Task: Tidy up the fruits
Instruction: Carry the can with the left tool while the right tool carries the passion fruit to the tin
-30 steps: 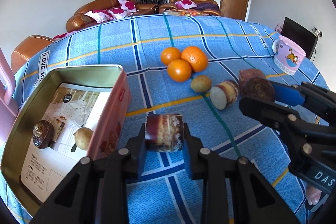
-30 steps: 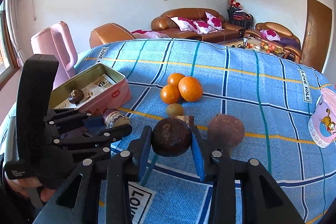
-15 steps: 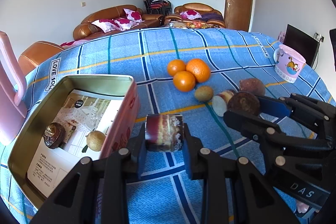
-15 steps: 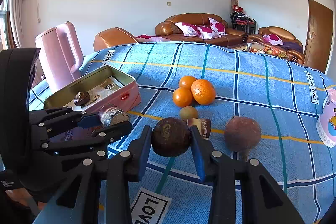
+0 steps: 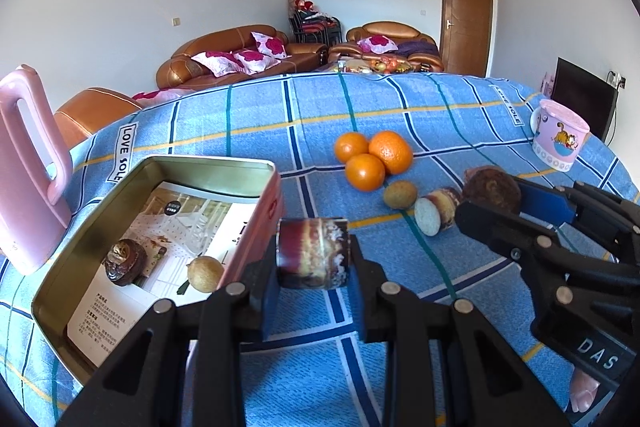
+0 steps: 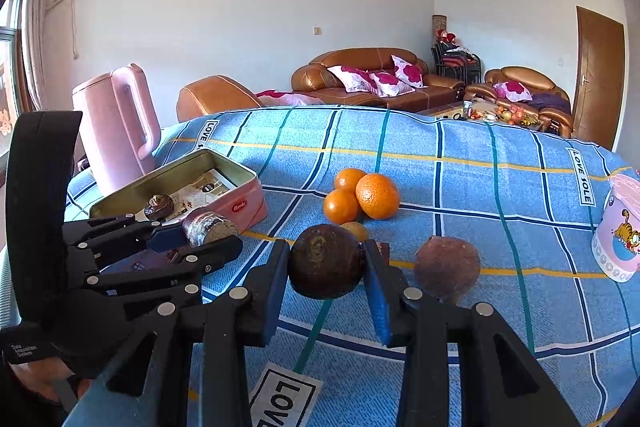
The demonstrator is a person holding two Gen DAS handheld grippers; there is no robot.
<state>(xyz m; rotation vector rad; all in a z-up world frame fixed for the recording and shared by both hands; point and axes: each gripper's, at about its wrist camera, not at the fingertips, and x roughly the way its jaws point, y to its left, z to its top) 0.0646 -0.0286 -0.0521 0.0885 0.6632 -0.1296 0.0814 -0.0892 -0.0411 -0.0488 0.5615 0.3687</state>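
Note:
My left gripper point(image 5: 313, 263) is shut on a short purple-brown cut cane piece point(image 5: 313, 251), held above the blue cloth just right of the open pink tin point(image 5: 208, 171). Inside the tin lie a dark round fruit point(image 5: 125, 261) and a small yellow-brown fruit point(image 5: 205, 273). My right gripper point(image 6: 326, 263) is shut on a dark brown round fruit point(image 6: 325, 261), lifted off the cloth. Three oranges point(image 6: 362, 195) sit mid-table with a small brown fruit point(image 5: 400, 193) and a cut root piece point(image 5: 434, 210) in front. A reddish-brown round fruit point(image 6: 447, 266) rests to the right.
A pink kettle point(image 6: 116, 125) stands left of the tin. A pink cartoon mug point(image 5: 560, 135) stands at the table's right edge. The blue checked tablecloth point(image 6: 460, 163) covers the round table. Brown sofas point(image 6: 360, 75) lie beyond.
Both grippers have tilted upward a little, so more of the room and the kettle show. Each keeps its grip; the fruits on the cloth have not moved.

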